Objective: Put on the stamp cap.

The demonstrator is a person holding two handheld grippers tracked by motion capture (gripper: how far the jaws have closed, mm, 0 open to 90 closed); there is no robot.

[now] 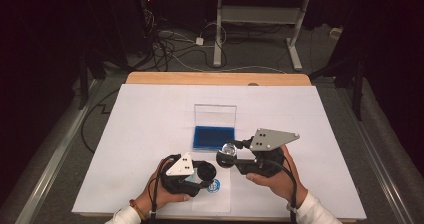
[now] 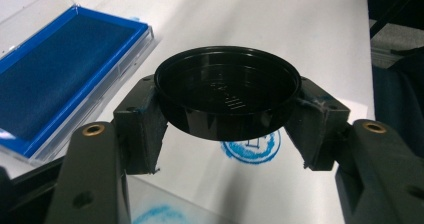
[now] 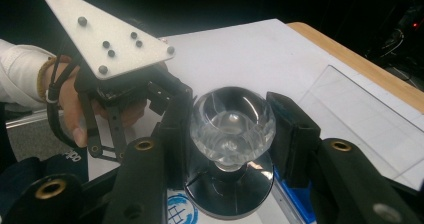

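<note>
The desk (image 1: 150, 79) carried a large white sheet (image 1: 150, 134) that covered nearly all of its top, with a strip of wood bare along the far edge at 12 o'clock.

Near the sheet's centre lay an open ink pad case (image 1: 214, 136): blue pad flat, clear lid (image 1: 215, 115) standing up behind it at 12 o'clock. In the left gripper view the same pad (image 2: 55, 79) lay at 9 to 10 o'clock of the claw.

Right claw (image 1: 231, 154), at 5 o'clock of the pad and just beside it, was held by the person's right hand (image 1: 280, 181). Its jaws were closed on the clear faceted knob (image 3: 232, 121) of a round stamp; the stamp's dark disc base (image 3: 230, 191) hung beneath the knob, above the sheet. Pads pressed on both sides of the knob.

Left claw (image 1: 205, 171), at 7 o'clock of the pad, was held by the left hand (image 1: 160, 196). Its jaws gripped a round black cap (image 2: 227, 91) by the rim, open side up, clear of the sheet. Pads touched the rim at 9 and 3 o'clock.

Smallest item: a round blue stamp print (image 2: 252, 146) on the sheet, seen directly under the cap's near edge; in the high view it sat just at 4 o'clock of the left claw. A second blue smear (image 2: 160, 216) showed at 6 o'clock in the left gripper view, partly cut off.
</note>
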